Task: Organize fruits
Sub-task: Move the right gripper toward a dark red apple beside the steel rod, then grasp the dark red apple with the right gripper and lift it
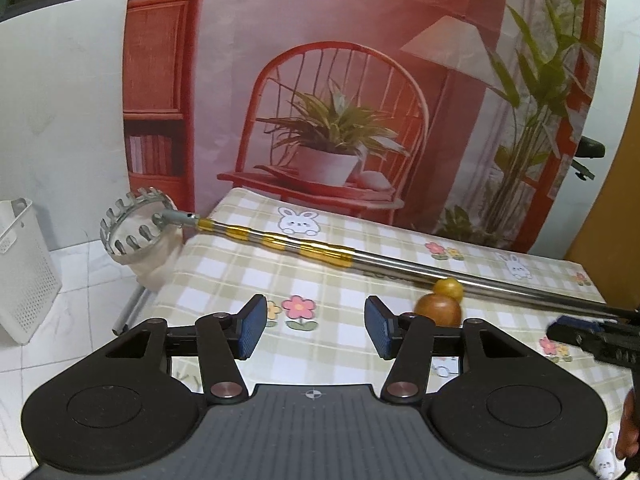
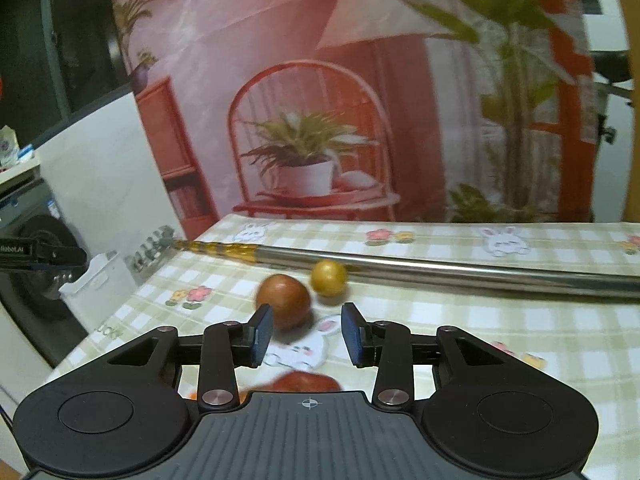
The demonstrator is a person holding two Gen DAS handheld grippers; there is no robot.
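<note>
Brown fruit (image 2: 283, 294) beside smaller yellow fruit (image 2: 329, 277) on tablecloth (image 2: 480, 332)

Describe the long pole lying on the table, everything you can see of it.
The pole is a shiny metal telescopic tube lying flat across the checked tablecloth. Gold bands mark its nested sections toward the left end, which overhangs the table edge and carries a toothed metal ring with a pale cloth bag hanging under it. A small yellow fruit sits against the tube. Neither gripper holds it.
</note>
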